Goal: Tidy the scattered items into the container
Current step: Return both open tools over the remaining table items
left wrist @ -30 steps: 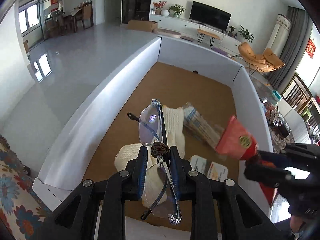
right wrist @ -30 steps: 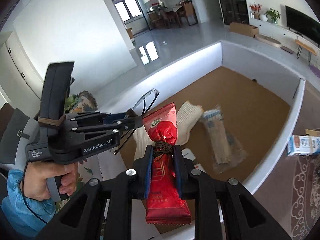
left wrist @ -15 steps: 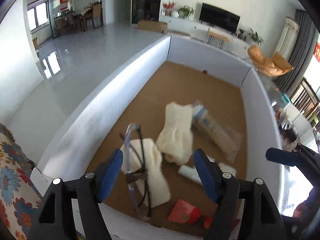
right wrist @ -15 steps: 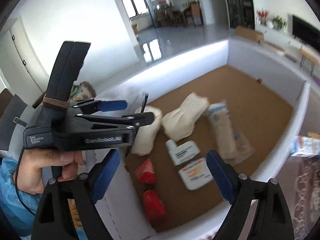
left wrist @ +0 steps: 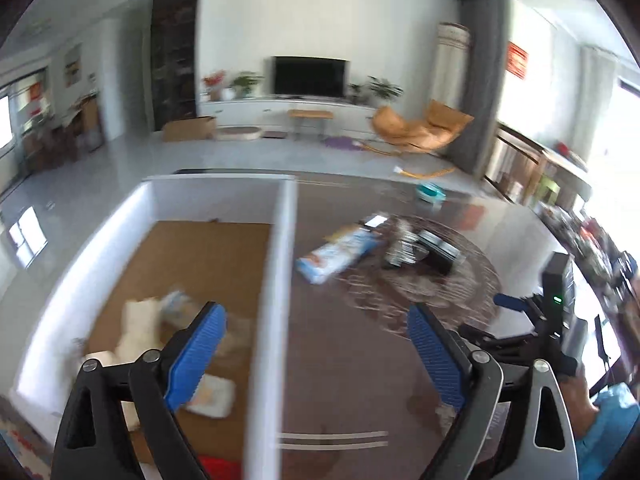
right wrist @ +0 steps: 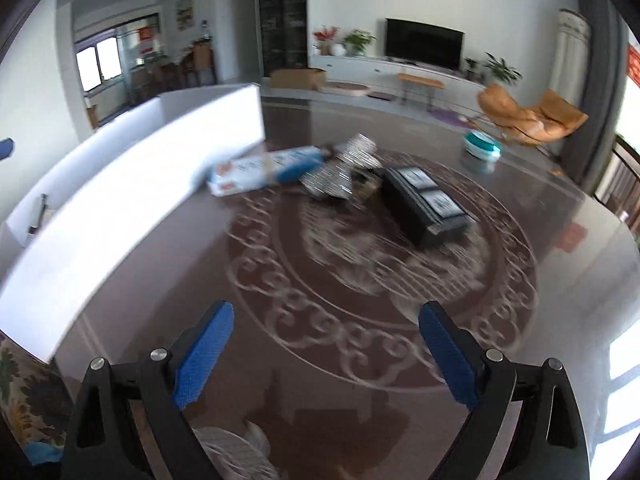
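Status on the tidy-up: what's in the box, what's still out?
Done: cream socks and packets lie in the white box. In hand: nothing; the left tool and right tool are opening with nothing between them. Left on the table: blue-and-white pack, striped bundle, black box, teal container.

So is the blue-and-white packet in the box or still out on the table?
Out. The blue-and-white packet lies flat on the table, just outside the white box wall.

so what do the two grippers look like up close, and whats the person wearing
Both the left gripper and the right gripper have black angular frames with silver bolts, and jaws lined with ribbed blue pads. A green light glows on the right gripper's black body in the left view. The person wears a light blue sleeve.
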`<move>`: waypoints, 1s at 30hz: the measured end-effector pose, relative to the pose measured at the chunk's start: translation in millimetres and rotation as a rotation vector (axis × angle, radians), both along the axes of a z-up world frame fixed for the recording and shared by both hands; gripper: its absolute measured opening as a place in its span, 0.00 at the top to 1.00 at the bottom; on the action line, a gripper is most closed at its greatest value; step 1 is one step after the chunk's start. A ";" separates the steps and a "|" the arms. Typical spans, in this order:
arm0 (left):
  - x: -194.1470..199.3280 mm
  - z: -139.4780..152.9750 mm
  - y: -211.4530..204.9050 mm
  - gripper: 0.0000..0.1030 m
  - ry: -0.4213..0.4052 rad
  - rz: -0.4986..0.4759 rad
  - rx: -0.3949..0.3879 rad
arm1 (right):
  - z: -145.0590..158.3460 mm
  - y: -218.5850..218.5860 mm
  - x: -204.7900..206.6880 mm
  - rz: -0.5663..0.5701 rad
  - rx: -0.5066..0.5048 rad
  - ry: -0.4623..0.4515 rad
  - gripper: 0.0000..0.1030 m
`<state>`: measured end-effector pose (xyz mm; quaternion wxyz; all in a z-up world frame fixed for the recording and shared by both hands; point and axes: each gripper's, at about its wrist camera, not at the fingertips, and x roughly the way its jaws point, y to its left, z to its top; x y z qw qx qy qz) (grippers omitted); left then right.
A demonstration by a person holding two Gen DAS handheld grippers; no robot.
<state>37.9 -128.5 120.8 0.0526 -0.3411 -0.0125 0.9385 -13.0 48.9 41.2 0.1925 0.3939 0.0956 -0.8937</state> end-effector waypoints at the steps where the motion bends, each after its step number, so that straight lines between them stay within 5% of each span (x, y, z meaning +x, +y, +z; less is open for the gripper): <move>1: -4.6 -6.9 21.4 0.07 -0.011 -0.028 -0.018 | -8.0 19.2 -1.5 -0.039 0.022 -0.011 0.08; 8: -56.3 -100.9 121.2 0.07 -0.186 -0.097 -0.062 | -36.8 92.7 0.3 -0.170 0.052 -0.072 0.08; 13: -84.4 -146.0 164.6 0.07 -0.213 -0.097 -0.160 | -42.3 108.3 7.1 -0.200 0.020 -0.087 0.08; 16: -90.6 -158.1 174.0 0.06 -0.223 -0.107 -0.199 | -46.9 107.3 2.7 -0.212 0.030 -0.103 0.03; 24: -101.0 -165.0 162.2 0.00 -0.266 -0.106 -0.098 | -50.7 111.5 1.8 -0.220 0.025 -0.109 0.01; 30: -99.3 -166.4 161.3 0.00 -0.264 -0.106 -0.096 | -50.5 111.6 1.9 -0.220 0.025 -0.109 0.01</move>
